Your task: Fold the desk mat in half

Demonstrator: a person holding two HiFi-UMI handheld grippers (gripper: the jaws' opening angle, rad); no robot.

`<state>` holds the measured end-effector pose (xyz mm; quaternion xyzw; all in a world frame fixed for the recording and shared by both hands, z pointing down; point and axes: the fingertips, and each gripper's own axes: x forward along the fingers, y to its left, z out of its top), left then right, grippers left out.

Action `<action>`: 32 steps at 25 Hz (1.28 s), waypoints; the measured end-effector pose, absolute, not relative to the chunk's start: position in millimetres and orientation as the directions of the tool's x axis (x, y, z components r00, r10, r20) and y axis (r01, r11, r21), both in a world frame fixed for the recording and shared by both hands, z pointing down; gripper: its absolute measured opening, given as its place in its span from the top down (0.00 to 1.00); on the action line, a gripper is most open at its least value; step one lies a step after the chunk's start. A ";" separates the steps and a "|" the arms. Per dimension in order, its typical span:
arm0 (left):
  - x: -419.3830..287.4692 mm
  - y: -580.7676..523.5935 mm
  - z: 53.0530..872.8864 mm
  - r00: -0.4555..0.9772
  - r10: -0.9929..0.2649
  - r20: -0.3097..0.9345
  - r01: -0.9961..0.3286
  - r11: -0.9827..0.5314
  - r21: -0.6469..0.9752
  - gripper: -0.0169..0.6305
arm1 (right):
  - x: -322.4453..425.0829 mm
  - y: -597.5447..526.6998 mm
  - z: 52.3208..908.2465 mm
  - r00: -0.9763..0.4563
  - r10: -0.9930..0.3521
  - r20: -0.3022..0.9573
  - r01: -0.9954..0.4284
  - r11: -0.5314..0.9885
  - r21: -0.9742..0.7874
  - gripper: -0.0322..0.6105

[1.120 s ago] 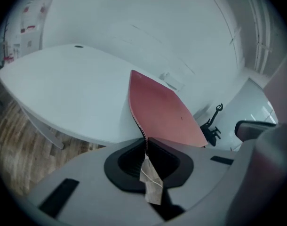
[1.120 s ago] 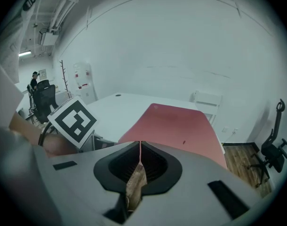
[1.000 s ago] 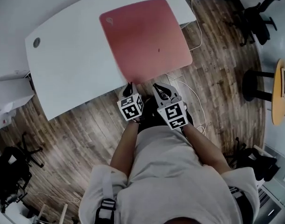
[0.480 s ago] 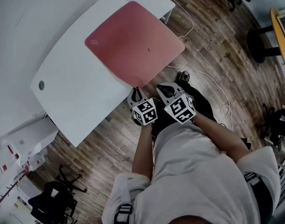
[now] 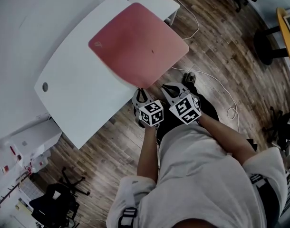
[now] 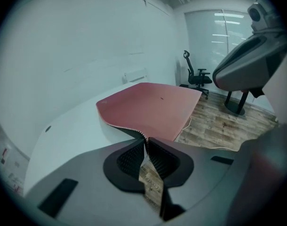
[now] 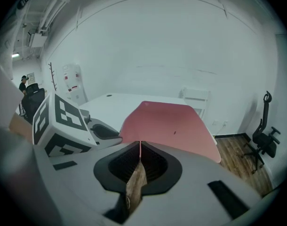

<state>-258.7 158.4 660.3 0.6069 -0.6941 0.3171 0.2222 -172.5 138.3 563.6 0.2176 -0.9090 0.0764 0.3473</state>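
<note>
— Where's the desk mat (image 5: 138,44)?
— On the white desk (image 5: 78,94), near corner overhanging. The left gripper (image 5: 141,95) and right gripper (image 5: 167,89) both clamp that edge.
— Any writing?
— A corner logo (image 5: 97,43), too small to read.

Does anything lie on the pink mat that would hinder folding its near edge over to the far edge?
Nothing visible does. The left claw and right claw pinch the near edge of the desk mat; its top is bare except one small dark speck, too small to identify.

hidden: desk mat (image 5: 135,42) edge inside both jaws | too small: dark speck (image 5: 152,52)
</note>
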 end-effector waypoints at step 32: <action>-217.3 112.3 665.6 -0.097 -0.676 0.730 -0.942 -0.174 -0.286 0.92 | -146.6 75.5 578.1 -0.699 -0.298 0.650 -0.456 0.886 -0.084 0.89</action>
